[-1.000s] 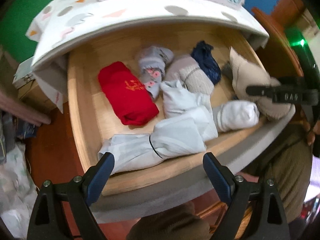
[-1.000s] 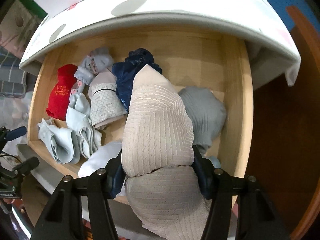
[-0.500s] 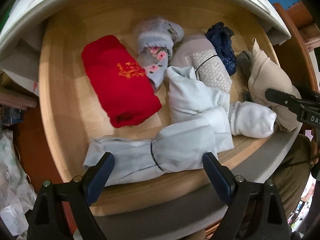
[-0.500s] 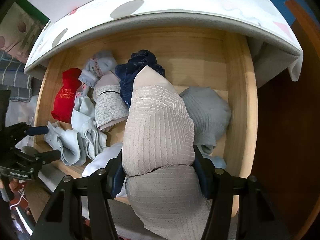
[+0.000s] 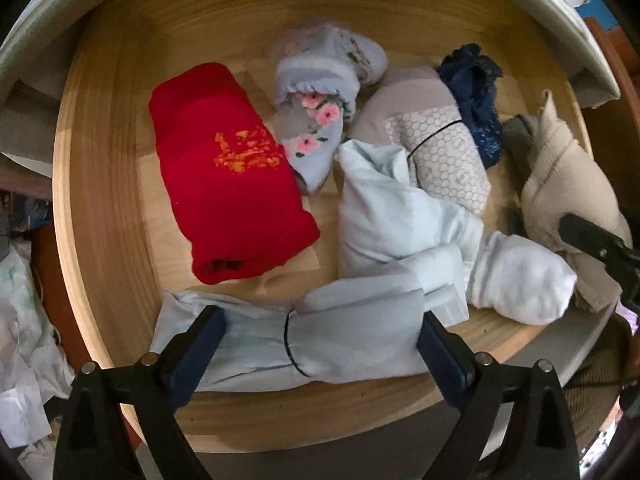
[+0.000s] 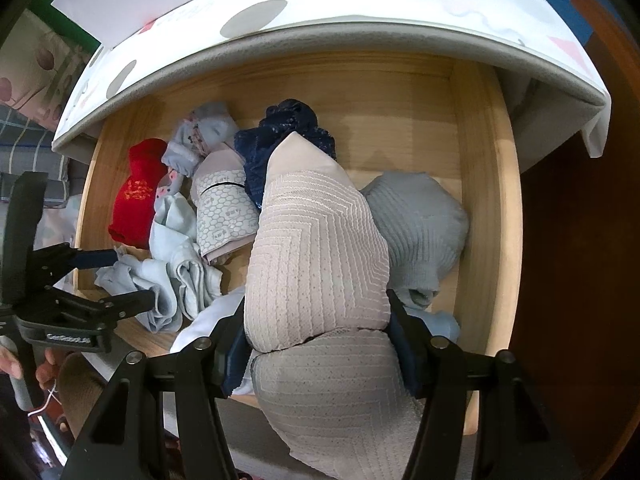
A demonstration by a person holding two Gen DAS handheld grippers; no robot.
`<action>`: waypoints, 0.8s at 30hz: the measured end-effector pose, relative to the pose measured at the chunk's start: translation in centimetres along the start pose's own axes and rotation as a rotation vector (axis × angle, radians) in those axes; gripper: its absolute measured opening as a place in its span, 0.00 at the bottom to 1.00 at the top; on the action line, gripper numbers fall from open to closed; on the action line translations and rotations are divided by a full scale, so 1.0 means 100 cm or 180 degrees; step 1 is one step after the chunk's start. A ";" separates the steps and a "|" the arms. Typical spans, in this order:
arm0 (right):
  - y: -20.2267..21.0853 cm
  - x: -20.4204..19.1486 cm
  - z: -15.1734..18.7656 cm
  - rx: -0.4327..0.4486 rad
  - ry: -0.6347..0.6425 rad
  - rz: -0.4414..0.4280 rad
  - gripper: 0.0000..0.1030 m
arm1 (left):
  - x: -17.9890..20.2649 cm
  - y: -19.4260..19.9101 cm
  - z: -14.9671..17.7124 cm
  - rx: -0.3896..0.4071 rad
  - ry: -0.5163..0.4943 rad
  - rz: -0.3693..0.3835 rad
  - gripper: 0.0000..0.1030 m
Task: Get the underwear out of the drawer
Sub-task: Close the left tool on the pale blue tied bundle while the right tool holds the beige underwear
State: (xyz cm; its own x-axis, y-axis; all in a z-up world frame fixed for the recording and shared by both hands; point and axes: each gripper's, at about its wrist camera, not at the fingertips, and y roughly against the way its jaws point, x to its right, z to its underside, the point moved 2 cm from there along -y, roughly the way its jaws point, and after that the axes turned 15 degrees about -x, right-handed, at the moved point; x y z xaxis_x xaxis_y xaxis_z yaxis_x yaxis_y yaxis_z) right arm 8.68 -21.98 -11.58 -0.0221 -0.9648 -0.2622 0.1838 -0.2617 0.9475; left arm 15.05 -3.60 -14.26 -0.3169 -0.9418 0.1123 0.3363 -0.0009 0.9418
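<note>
- The left gripper [image 5: 320,354] is spread wide; its 2 blue-padded fingers [image 5: 196,350] sit at either end of a pale blue rolled garment [image 5: 320,340] near the front of the wooden drawer [image 5: 104,184].
- Behind it lie a red roll [image 5: 228,176], floral socks [image 5: 320,120] and a honeycomb-print roll [image 5: 440,152]; a navy lace piece [image 5: 478,108] lies just right of that.
- A white sock [image 5: 524,276] lies right; the right gripper [image 5: 600,246] crosses a beige garment [image 5: 568,184] at the edge.

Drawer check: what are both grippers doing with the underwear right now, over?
Right gripper shut on beige underwear, above the drawer. Left gripper open, straddling pale blue bundle. Nothing blocking either.
</note>
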 end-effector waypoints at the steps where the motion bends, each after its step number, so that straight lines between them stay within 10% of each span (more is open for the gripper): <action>1: 0.000 0.000 0.000 0.0002 -0.0001 -0.0003 0.56 | -0.001 0.000 -0.002 -0.0005 0.0029 -0.0017 0.94; 12: 0.002 0.001 0.001 0.0000 -0.0015 -0.0078 0.57 | -0.021 -0.012 -0.011 -0.0106 0.0486 0.0230 0.95; 24: 0.002 0.002 0.002 0.0007 -0.0038 -0.0099 0.57 | -0.032 -0.003 0.004 0.0089 0.0552 0.0188 0.50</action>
State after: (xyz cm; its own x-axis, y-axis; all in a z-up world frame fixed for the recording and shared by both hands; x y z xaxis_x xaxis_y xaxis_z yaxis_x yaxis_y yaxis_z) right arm 8.54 -22.28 -11.40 -0.0394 -0.9564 -0.2894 0.1806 -0.2917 0.9393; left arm 15.59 -0.42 -14.77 -0.1390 -0.9838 0.1135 0.3242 0.0631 0.9439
